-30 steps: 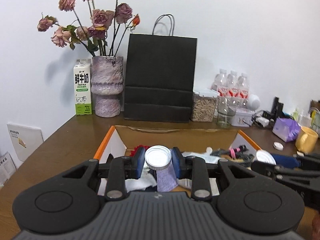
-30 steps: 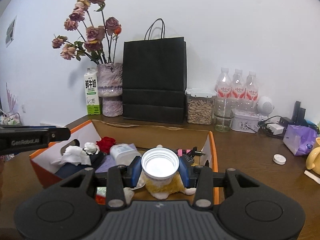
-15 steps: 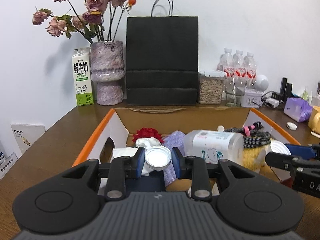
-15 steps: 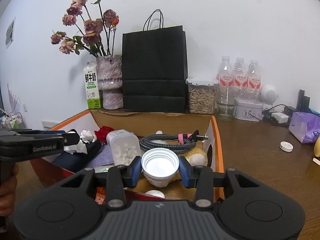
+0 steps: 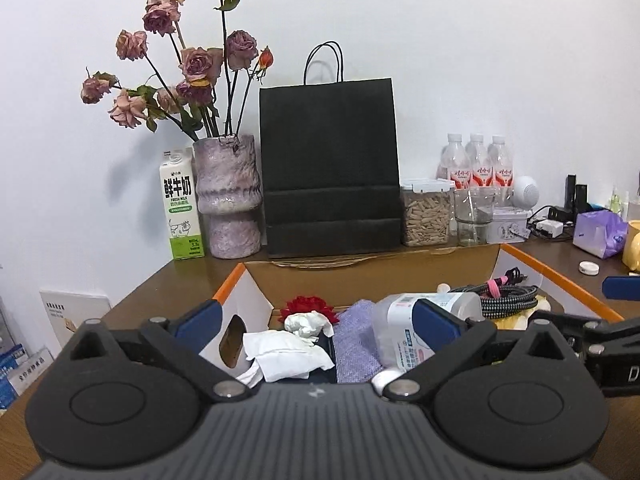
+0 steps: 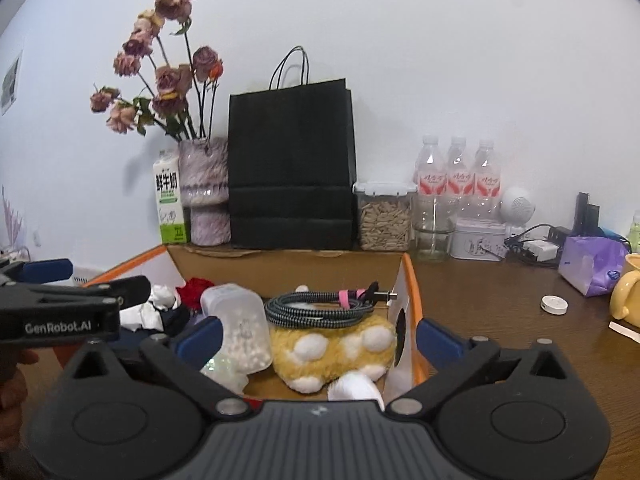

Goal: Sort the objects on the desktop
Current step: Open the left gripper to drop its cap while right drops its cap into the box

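Orange-edged cardboard box [image 6: 412, 280] on desk holds yellow plush [image 6: 332, 350], braided cable [image 6: 320, 308], tipped bottle [image 6: 240, 324].

brown wooden table [image 6: 480, 304], open cardboard box [image 6: 408, 276], black paper bag [image 6: 292, 168], milk carton [image 5: 181, 204], vase [image 5: 229, 196]

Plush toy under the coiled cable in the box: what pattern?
Yellow plush toy with white spots; clearest in the right wrist view.
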`<state>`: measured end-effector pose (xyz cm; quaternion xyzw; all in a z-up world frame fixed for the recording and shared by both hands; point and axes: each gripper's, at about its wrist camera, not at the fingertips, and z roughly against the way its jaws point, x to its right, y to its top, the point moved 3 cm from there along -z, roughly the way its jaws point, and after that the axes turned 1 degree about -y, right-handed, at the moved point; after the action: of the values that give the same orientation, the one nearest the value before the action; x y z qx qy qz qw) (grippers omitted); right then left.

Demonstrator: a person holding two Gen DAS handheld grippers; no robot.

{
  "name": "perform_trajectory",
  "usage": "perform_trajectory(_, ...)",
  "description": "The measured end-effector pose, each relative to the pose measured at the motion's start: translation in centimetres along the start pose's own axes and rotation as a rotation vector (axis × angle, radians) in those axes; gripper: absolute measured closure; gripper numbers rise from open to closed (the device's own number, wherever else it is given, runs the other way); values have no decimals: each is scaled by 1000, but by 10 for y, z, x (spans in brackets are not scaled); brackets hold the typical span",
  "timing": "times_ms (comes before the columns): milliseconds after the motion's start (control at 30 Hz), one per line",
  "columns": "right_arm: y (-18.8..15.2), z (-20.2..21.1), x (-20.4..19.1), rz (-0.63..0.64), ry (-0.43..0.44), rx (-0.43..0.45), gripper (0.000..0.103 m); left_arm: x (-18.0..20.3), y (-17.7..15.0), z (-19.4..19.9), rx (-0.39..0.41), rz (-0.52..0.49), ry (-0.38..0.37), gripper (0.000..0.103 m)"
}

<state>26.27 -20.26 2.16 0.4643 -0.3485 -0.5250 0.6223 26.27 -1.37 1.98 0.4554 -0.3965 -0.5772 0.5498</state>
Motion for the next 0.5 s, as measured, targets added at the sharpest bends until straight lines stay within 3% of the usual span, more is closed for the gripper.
perform_trajectory(500, -5, 0, -8, 41, -1, -22, 0, 1, -6, -3, -26, -18, 17, 0)
